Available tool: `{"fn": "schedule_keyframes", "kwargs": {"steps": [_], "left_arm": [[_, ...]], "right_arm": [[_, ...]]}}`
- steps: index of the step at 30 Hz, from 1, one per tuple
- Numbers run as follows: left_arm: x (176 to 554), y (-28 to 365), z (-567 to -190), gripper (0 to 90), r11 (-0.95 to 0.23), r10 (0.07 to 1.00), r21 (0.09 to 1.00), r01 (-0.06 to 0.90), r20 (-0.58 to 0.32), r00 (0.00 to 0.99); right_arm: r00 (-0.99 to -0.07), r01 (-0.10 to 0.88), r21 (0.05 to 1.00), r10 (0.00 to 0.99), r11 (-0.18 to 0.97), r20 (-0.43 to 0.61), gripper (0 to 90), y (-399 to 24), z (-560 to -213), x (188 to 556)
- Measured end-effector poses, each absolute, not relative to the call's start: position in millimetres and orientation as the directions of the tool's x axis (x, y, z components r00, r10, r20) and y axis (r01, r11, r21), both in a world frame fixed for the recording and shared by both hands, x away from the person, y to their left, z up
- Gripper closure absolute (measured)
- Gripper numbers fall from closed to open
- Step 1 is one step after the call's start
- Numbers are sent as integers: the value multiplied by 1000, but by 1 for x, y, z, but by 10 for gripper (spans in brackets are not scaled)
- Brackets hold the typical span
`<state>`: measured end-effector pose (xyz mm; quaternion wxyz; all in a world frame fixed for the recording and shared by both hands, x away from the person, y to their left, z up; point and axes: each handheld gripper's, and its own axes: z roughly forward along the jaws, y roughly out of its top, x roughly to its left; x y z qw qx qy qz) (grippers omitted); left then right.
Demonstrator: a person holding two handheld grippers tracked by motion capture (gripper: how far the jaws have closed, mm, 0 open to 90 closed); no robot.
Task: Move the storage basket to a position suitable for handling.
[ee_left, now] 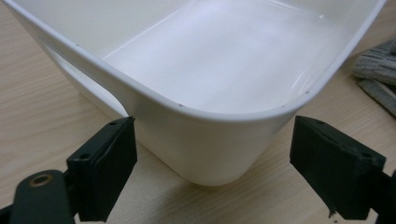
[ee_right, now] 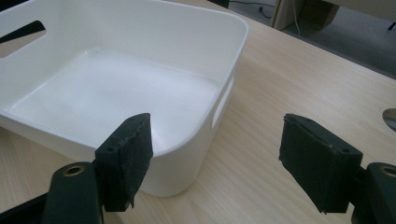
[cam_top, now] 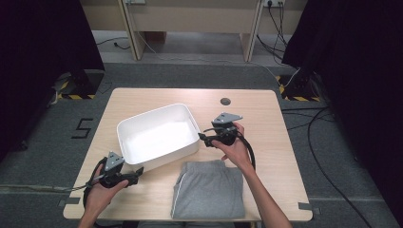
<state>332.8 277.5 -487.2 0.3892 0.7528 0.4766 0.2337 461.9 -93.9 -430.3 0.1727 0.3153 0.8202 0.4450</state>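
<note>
Progress: early, you hold nothing | left gripper (cam_top: 134, 174) wide at bin (cam_top: 157, 115) 7 o'clock corner | right gripper (cam_top: 203, 138) wide at 3 o'clock wall | folded grey garment (cam_top: 209, 189) untouched at table's 6 o'clock.

text: "5" | on: grey floor mat (cam_top: 57, 137) | left of table (cam_top: 266, 102)

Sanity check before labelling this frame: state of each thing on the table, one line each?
white bin: upright on the table, empty, handle cutouts in its walls.
grey garment: folded flat at the near table edge, outside the bin.
left gripper: jaws open, at the bin's near corner, holding nothing.
right gripper: jaws open, beside the bin's right corner, holding nothing.
table: light wood, a round cable hole near its far edge.
</note>
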Motion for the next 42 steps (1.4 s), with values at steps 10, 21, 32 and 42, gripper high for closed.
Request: {"fn": "schedule_keyframes", "kwargs": {"steps": [10, 21, 32, 42], "left_arm": [[346, 269, -485, 152, -237, 885, 807, 541, -50, 463], [365, 250, -481, 167, -231, 866, 805, 546, -85, 493], [381, 221, -479, 206, -203, 852, 821, 534, -121, 510], [392, 209, -479, 217, -178, 846, 827, 533, -148, 513]], "right_arm": [[-723, 402, 817, 690, 414, 6, 294, -96, -439, 475], [-681, 407, 841, 732, 357, 19, 299, -125, -443, 463], [-626, 377, 859, 779, 346, -39, 319, -155, -444, 436], [-609, 395, 865, 793, 310, -5, 364, -173, -447, 432]]}}
